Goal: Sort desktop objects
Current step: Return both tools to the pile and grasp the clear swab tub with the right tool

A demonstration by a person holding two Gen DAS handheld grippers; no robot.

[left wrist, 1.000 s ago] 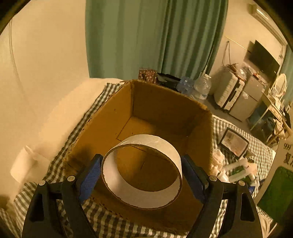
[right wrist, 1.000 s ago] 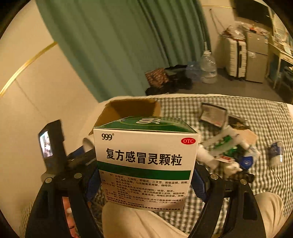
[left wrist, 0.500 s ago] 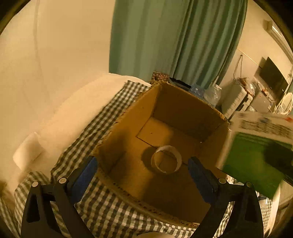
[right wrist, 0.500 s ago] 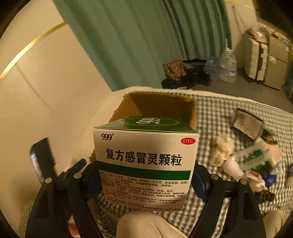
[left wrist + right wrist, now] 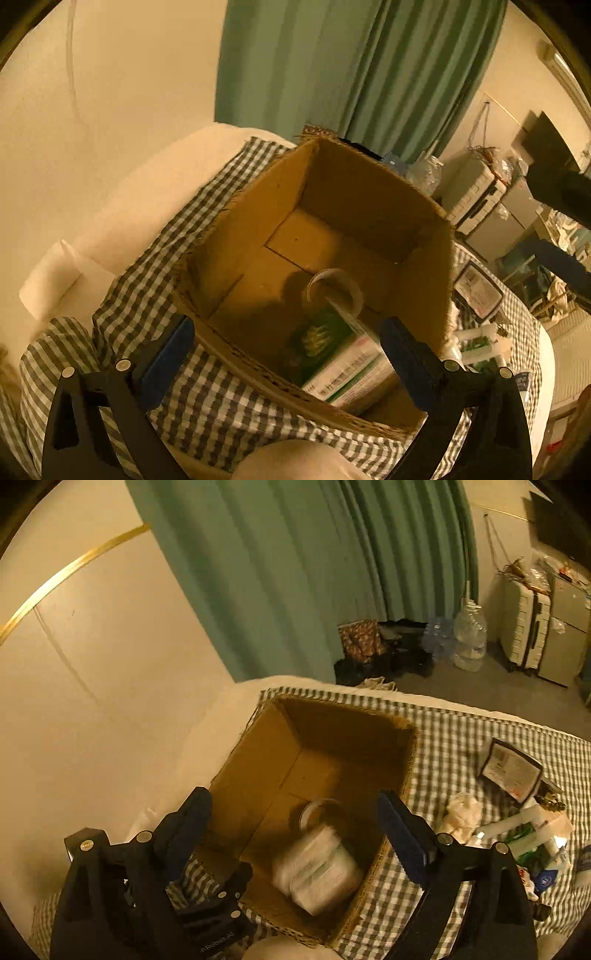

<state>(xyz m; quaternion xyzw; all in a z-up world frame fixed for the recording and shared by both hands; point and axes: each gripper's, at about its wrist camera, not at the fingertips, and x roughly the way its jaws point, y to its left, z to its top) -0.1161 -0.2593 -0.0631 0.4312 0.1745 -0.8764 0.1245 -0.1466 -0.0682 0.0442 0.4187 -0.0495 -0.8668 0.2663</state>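
Both the left tool (image 5: pixel 282 343) and the right tool (image 5: pixel 293 818) have just been opening and now stand spread and empty over the cardboard box (image 5: pixel 258 771). The medicine carton (image 5: pixel 347 363) lies inside it against the tape ring (image 5: pixel 338 286). Both look light and stiff, best pinched across flat sides or the ring's rim.

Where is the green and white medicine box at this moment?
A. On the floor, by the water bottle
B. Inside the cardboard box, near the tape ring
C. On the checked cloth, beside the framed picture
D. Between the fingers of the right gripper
B: the medicine box lies inside the cardboard box, close to the tape ring; the right gripper holds nothing, its jaws having just been opening.
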